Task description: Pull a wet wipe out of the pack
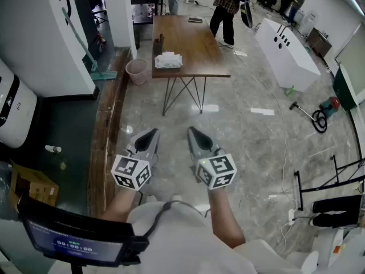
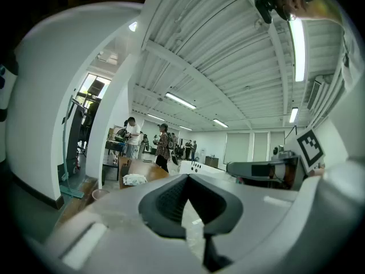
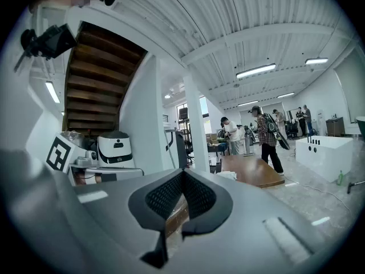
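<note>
1. White, soft-sided rectangular wet wipe pack: lies flat near the front-left corner of the worktop, well apart from both hand-held grippers. Nothing touches it.
2. Brown rectangular wooden worktop on thin dark metal legs: stands far ahead of the person on the floor. A small dark brown upright holder sits on it just behind the pack, and a small flat dark item lies at its far edge.
3. Round pale pink waste bin: stands on the floor just beside the worktop's left side, near the pack's corner.
4. Left hand-held gripper, grey with a marker cube at its base: held low and close to the person's body, pointing towards the worktop. Its jaws are pressed together at the tips, with nothing between them.
5. Right hand-held gripper, same build: held just beside the left one, roughly parallel to it. Its jaws are likewise closed tip to tip and empty.
6. Grey polished stone floor: spans the space between the grippers and the worktop.
7. Long white box-shaped unit: stands to the right of the worktop, apart from it.
8. Person in a checked shirt: stands at the worktop's far right corner.
</note>
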{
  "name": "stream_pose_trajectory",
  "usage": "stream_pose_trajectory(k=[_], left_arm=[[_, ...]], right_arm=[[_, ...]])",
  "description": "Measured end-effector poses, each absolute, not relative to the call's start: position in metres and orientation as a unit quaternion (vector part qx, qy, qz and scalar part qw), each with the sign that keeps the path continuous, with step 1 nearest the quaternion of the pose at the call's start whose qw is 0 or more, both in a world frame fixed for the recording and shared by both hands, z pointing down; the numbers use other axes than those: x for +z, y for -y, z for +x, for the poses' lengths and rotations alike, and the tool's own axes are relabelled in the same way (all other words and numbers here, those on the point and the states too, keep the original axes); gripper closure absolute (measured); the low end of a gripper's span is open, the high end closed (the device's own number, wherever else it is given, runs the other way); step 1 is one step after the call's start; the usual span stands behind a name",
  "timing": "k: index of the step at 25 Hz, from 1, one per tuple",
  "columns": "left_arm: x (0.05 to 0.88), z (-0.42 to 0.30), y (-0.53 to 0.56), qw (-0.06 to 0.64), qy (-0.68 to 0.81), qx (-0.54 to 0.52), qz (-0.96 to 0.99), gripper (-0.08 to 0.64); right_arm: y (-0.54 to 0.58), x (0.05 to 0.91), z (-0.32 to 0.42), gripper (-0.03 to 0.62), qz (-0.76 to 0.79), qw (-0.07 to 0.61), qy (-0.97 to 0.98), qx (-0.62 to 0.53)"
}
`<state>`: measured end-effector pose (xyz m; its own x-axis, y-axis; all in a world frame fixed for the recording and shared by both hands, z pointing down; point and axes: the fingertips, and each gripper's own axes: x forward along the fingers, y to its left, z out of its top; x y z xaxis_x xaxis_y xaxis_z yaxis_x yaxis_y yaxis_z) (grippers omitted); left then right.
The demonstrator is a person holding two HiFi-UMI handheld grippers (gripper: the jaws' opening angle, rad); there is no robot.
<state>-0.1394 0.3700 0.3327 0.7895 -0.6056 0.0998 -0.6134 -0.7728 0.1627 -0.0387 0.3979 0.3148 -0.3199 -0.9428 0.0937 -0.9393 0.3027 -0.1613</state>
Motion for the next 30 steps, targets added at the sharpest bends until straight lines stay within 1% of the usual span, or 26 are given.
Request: stream_pose_trajectory(k=[8,12,23,30], left_arm=[[0.324,-0.127,-0.364,0.091,0.325,0.023,0.941,0.555],[0.322,-0.121,-0.362,0.094,0.327,0.027,0.940,0.555],[0.348,-0.088,-0.374,0.094,0.335,0.037,0.937,0.555],[0.352,-0.074,-0.378,0.095,0.338,0.042,0.935,0.555]], right_arm=[[-0.393,0.309,-0.029,0.583,-0.580,0.005,-0.809,-0.095],[-0.390,0.308,-0.024,0.583,-0.571,0.015,-0.814,-0.104],[-0.401,0.341,0.007,0.583,-0.553,0.013,-0.824,-0.121],[-0.404,0.347,0.018,0.583,-0.541,0.012,-0.831,-0.125]])
